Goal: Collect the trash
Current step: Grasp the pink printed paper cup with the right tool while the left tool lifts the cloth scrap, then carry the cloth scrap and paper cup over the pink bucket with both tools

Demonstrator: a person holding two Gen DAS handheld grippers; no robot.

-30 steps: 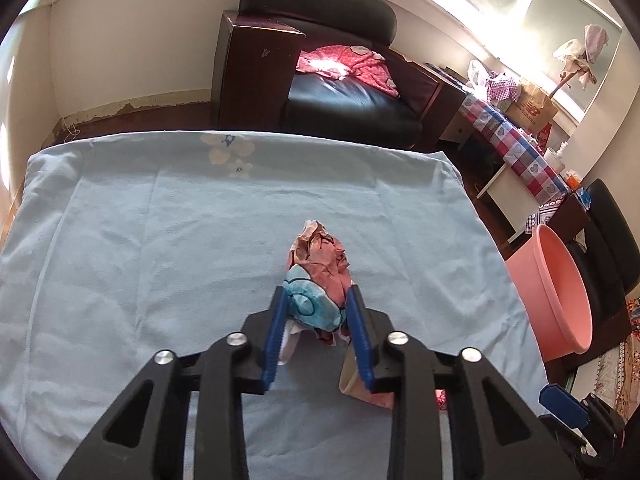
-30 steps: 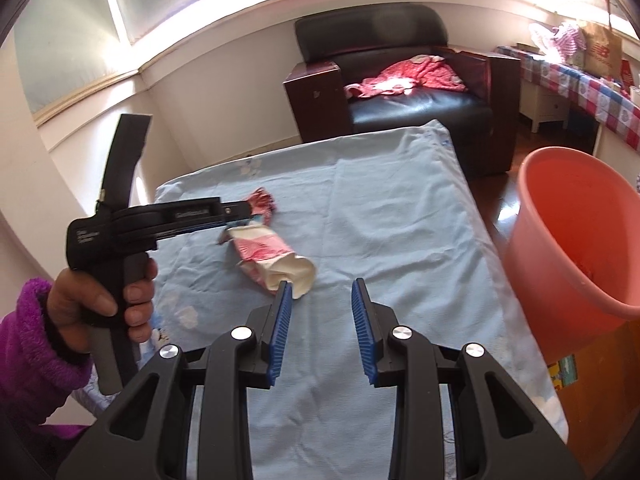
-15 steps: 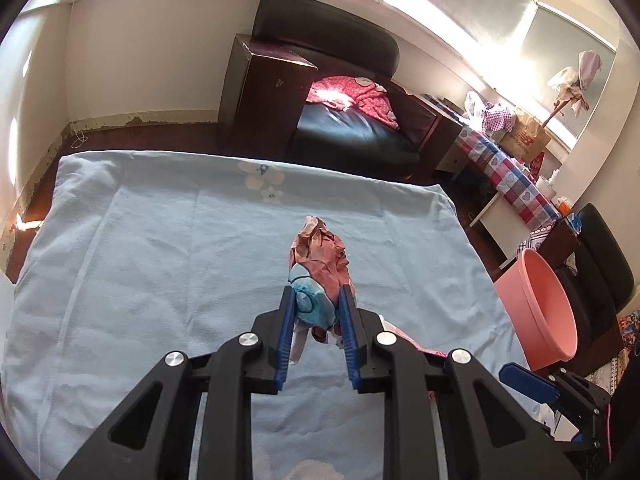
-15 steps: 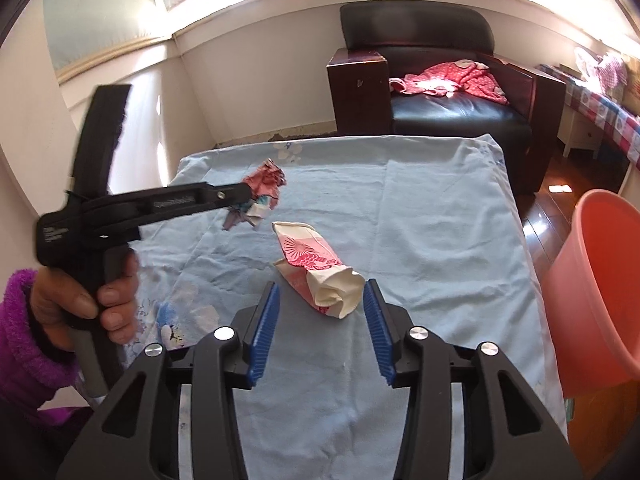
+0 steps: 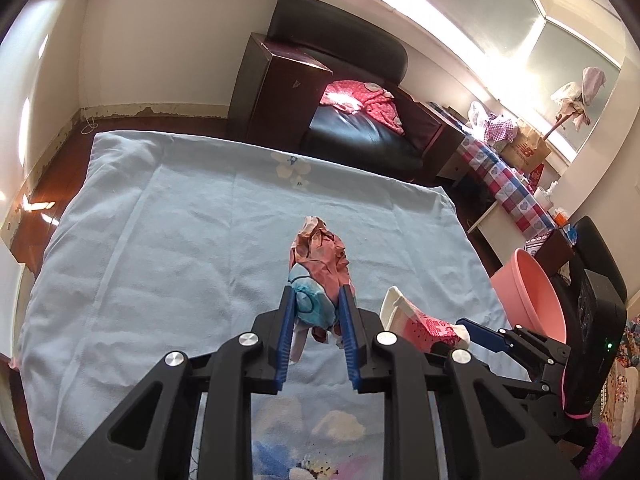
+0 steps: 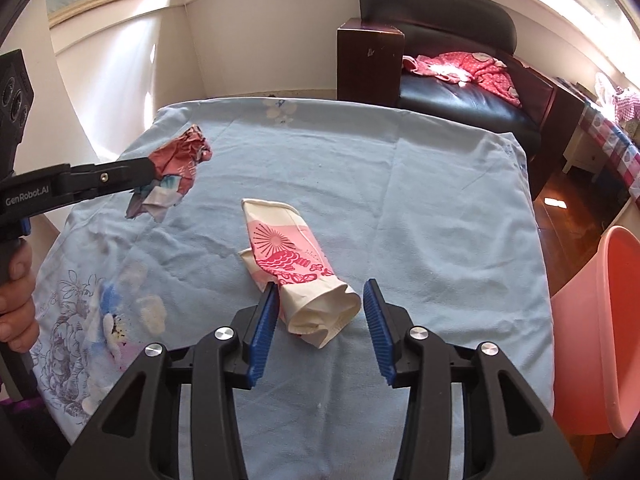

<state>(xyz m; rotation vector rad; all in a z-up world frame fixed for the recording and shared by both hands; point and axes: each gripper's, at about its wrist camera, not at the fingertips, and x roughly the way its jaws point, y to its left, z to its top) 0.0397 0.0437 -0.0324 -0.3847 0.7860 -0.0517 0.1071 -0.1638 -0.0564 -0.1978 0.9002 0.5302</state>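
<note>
My left gripper (image 5: 317, 304) is shut on a crumpled red and blue wrapper (image 5: 320, 256) and holds it above the blue cloth-covered table (image 5: 180, 240). The same wrapper shows in the right wrist view (image 6: 176, 168), hanging clear of the cloth. My right gripper (image 6: 320, 306) is open, its blue pads on either side of the white end of a pink and white paper bag (image 6: 296, 264) that lies on the table. That bag also shows in the left wrist view (image 5: 420, 320). A pink bucket (image 6: 612, 320) stands on the floor at the table's right side.
A black armchair (image 5: 360, 120) with a red garment stands beyond the table's far edge. A side table with a checked cloth (image 5: 508, 184) is at the right. The pink bucket also shows in the left wrist view (image 5: 528, 296), beside a black chair (image 5: 596, 280).
My left gripper closed on the wrapper and lifted it off the cloth. My right gripper moved forward until its open pads came round the bag's white end.
</note>
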